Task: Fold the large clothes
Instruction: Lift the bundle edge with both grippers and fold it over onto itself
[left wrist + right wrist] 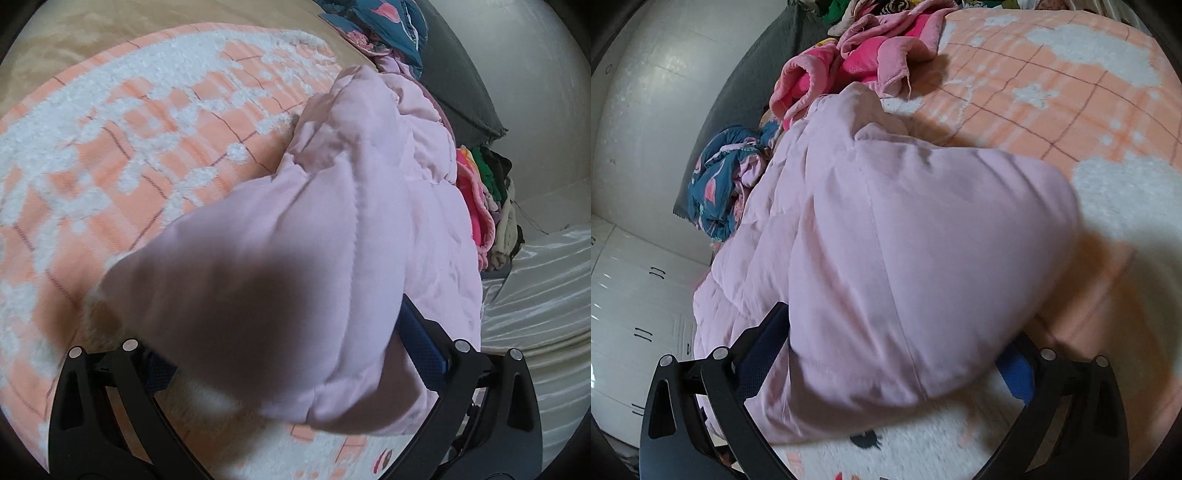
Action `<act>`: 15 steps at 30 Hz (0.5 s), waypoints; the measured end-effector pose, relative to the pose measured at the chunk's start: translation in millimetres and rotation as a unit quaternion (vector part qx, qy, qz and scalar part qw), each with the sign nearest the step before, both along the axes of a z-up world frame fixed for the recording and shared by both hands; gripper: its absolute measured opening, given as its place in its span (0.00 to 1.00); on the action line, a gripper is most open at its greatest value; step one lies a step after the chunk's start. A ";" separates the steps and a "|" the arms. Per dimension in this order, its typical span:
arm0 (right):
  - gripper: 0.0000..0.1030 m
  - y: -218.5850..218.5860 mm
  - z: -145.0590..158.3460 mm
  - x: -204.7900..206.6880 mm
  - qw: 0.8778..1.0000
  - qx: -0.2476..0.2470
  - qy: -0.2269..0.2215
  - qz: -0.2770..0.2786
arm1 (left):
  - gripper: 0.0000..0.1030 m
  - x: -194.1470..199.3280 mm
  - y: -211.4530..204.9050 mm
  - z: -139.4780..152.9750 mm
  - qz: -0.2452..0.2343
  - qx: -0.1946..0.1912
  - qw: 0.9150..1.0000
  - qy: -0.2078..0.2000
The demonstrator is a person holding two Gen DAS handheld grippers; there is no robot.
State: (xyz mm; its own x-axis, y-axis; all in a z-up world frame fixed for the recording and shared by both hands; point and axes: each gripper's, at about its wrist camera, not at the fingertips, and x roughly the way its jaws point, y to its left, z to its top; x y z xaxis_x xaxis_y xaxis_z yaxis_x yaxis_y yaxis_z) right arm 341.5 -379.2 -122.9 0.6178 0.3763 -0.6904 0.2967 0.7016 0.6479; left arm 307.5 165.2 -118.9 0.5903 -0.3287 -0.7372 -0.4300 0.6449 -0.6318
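A pale pink padded jacket (332, 221) lies bunched across the orange and white checked blanket (147, 129) on a bed. In the left wrist view, one puffy end of it fills the space between the blue pads of my left gripper (291, 354), which is shut on it and holds it just above the blanket. In the right wrist view, another thick fold of the pink jacket (905, 240) sits between the pads of my right gripper (890, 354), also shut on it. The rest of the jacket trails back toward the pillow. Most of each fingertip is hidden by the padding.
A pile of clothes (487, 195) lies beyond the jacket, with a bright pink fleece (871, 55) and a blue patterned garment (716, 192). A dark grey pillow (458, 85) leans on the white wall. White cabinet doors (635, 314) stand beside the bed. A shiny white sheet (535, 295) lies at the right.
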 end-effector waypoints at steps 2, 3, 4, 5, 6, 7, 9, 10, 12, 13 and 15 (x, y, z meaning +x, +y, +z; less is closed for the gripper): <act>0.96 2.8 -0.3 4.5 1.000 -0.008 -0.003 -0.002 | 0.92 3.4 -1.1 -1.2 -0.001 0.005 1.000 -0.002; 0.96 3.9 -0.3 5.7 1.000 -0.011 -0.005 -0.004 | 0.92 3.7 -1.9 -1.1 -0.001 0.009 1.000 -0.004; 0.96 4.7 -0.4 6.7 1.000 -0.014 -0.007 -0.005 | 0.92 4.4 -2.8 -0.8 0.000 0.012 1.000 -0.006; 0.96 5.2 -1.1 7.5 1.000 -0.017 -0.008 -0.007 | 0.92 4.9 -4.0 -0.3 0.001 0.016 1.000 -0.007; 0.96 6.5 -0.6 7.8 1.000 -0.023 -0.012 -0.007 | 0.92 5.0 -4.5 -0.5 0.003 0.018 1.000 -0.008; 0.95 7.9 -0.1 8.2 0.999 -0.028 -0.016 -0.007 | 0.92 5.4 -5.6 -0.3 0.004 0.021 1.000 -0.011; 0.89 9.7 1.4 6.8 0.999 -0.037 -0.024 -0.007 | 0.92 6.8 -8.0 0.2 0.004 0.028 0.999 -0.013; 0.84 11.0 2.5 7.0 0.999 -0.042 -0.029 -0.004 | 0.92 7.6 -9.2 0.8 0.003 0.032 0.999 -0.015; 0.76 14.5 6.9 6.4 0.998 -0.056 -0.041 0.002 | 0.89 10.1 -11.8 2.5 -0.001 0.043 0.999 -0.018; 0.69 16.8 9.6 6.1 0.997 -0.064 -0.048 0.007 | 0.88 10.5 -12.7 3.7 -0.003 0.047 0.999 -0.019; 0.58 24.3 16.4 7.0 0.994 -0.086 -0.059 0.019 | 0.81 10.3 -15.1 8.0 -0.009 0.061 0.998 -0.023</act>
